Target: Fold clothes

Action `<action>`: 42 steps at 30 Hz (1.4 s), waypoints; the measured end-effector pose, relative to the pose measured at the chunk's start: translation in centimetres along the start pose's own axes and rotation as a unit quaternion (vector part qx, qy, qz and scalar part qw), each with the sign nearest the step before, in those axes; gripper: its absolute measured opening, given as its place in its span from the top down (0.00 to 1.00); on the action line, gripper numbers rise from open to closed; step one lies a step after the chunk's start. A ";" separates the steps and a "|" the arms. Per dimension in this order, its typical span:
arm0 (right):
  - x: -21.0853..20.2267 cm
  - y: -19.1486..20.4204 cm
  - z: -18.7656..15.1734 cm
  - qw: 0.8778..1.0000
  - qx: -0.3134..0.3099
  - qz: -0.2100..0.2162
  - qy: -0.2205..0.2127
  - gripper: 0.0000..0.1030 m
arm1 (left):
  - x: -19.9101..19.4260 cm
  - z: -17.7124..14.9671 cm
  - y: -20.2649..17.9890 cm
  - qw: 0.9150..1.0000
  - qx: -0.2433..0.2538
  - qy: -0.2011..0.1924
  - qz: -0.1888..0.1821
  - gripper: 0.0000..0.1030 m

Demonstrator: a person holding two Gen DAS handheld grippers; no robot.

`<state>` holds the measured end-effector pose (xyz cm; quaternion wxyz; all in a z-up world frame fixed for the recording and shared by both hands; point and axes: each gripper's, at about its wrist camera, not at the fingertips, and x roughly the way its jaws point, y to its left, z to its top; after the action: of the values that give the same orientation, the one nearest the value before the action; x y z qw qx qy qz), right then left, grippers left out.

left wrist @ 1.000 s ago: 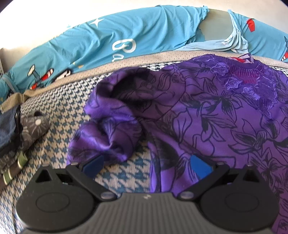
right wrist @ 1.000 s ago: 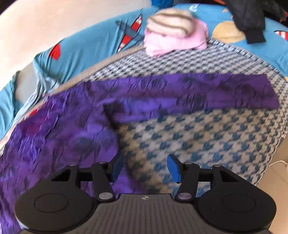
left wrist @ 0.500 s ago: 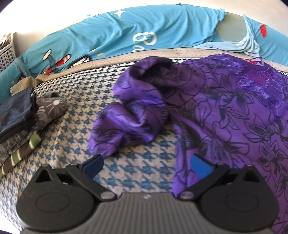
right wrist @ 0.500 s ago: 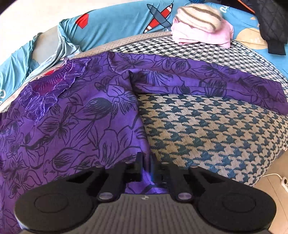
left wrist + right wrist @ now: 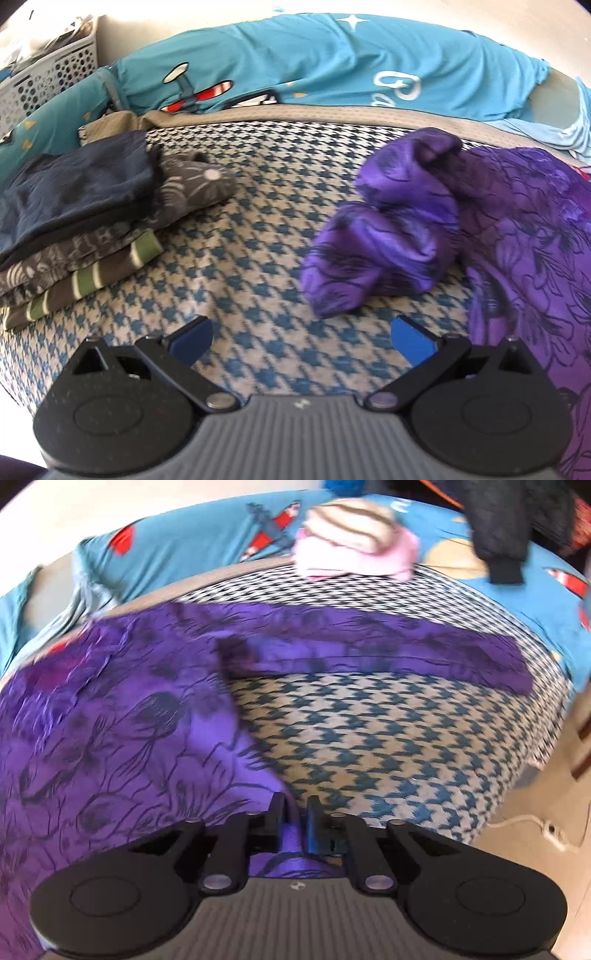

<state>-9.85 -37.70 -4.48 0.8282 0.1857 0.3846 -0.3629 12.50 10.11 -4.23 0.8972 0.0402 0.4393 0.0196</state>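
The purple floral blouse (image 5: 122, 738) lay spread over the houndstooth cloth (image 5: 388, 746) that covered the bed, its body toward the left in my right wrist view; one long sleeve (image 5: 388, 646) ran flat across the cloth toward its right edge, while the other sleeve (image 5: 391, 236) sat crumpled in a heap near the middle of the cloth in my left wrist view. My right gripper (image 5: 295, 819) had a fold of the blouse's near side edge between its fingers, the jaws almost together and just beginning to ease apart, with the purple fabric bunched in the narrow gap; my left gripper (image 5: 301, 338) hung over bare houndstooth with its jaws spread wide and nothing between them, the crumpled sleeve just ahead and to its right. At the cloth's left edge stood a stack of folded clothes (image 5: 85, 221), dark blue on top, striped green beneath; at the far edge, in the right view, rested a pink and striped folded pile (image 5: 354, 542); beyond that lay the blue aeroplane-print sheet (image 5: 314, 70), a white perforated basket (image 5: 48, 77) at its left corner.
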 end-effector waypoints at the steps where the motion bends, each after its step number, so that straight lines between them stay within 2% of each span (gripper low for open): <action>1: -0.1 -0.1 0.1 1.000 0.011 -0.001 -0.004 0.83 | 0.0 0.0 0.3 1.000 -0.001 0.000 0.002 0.00; 6: -2.0 0.9 0.1 0.998 -0.014 -0.004 -0.059 0.81 | 0.6 -0.1 1.6 1.000 -0.023 0.007 0.005 0.00; 9: -2.3 2.1 0.1 0.997 -0.020 0.006 -0.074 0.78 | 1.1 -0.1 2.2 0.999 -0.035 0.011 0.015 0.00; 16: -2.5 6.9 -0.2 0.994 -0.049 0.082 -0.055 0.75 | 1.8 -0.2 4.1 0.997 -0.076 0.012 -0.003 0.00; 19: -2.8 9.6 -0.5 0.988 -0.079 0.119 -0.055 0.74 | 2.0 -0.2 4.3 0.997 -0.079 0.007 -0.012 0.00; 22: -3.1 12.2 -0.9 0.981 -0.111 0.147 -0.056 0.70 | 1.8 0.0 4.0 0.997 -0.066 -0.016 -0.021 0.00; 25: -3.4 14.8 -1.4 0.975 -0.144 0.163 -0.051 0.69 | 1.5 0.3 3.2 0.998 -0.036 -0.037 -0.035 0.00; 29: -3.5 17.1 -2.0 0.969 -0.167 0.179 -0.043 0.69 | 2.0 0.7 1.6 0.998 0.004 -0.058 -0.029 0.00; 39: -3.2 20.3 -2.8 0.960 -0.193 0.200 -0.029 0.69 | 4.0 1.3 -1.2 0.995 0.065 -0.061 -0.033 0.00; 41: -3.1 20.7 -2.8 0.960 -0.196 0.201 -0.027 0.69 | 4.2 1.3 -1.6 0.995 0.071 -0.061 -0.033 0.10; 42: -3.1 20.9 -2.9 0.959 -0.197 0.201 -0.027 0.69 | 4.4 1.3 -1.7 0.995 0.071 -0.056 -0.038 0.23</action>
<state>2.86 -20.64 -3.31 0.9143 0.0826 0.3806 -0.1110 16.26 8.62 -7.07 0.9155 0.0877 0.3896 -0.0476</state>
